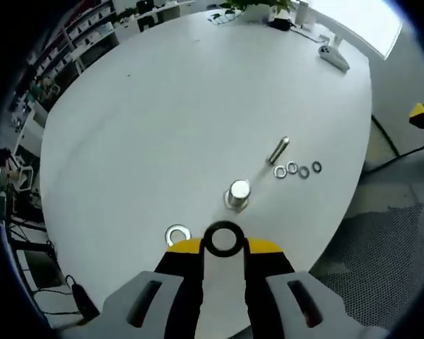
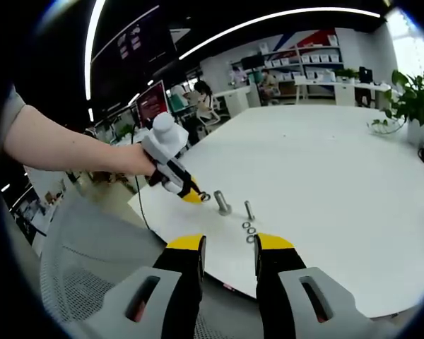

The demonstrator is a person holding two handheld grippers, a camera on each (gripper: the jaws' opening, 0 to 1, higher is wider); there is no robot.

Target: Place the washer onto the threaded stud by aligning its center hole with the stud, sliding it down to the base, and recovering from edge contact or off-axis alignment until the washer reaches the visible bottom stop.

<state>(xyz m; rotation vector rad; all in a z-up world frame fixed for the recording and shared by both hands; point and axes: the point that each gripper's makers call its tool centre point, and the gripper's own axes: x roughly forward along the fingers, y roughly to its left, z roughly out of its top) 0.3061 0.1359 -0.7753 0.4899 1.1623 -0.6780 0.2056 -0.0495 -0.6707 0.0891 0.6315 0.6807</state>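
One washer (image 1: 223, 239) is gripped at the tips of the left gripper (image 1: 223, 245), just short of the upright threaded stud (image 1: 237, 193) directly ahead. Farther off, the right gripper (image 2: 230, 244) is held unclenched, gripping nothing.

No readable text, labels or numbers, wall screens too blurred to make out

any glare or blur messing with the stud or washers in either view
Left gripper view: even light, stud top shines, held washer sharp, loose washers small but distinct. Right gripper view: bright ceiling strips glare, stud tiny; fisheye bends table edges.
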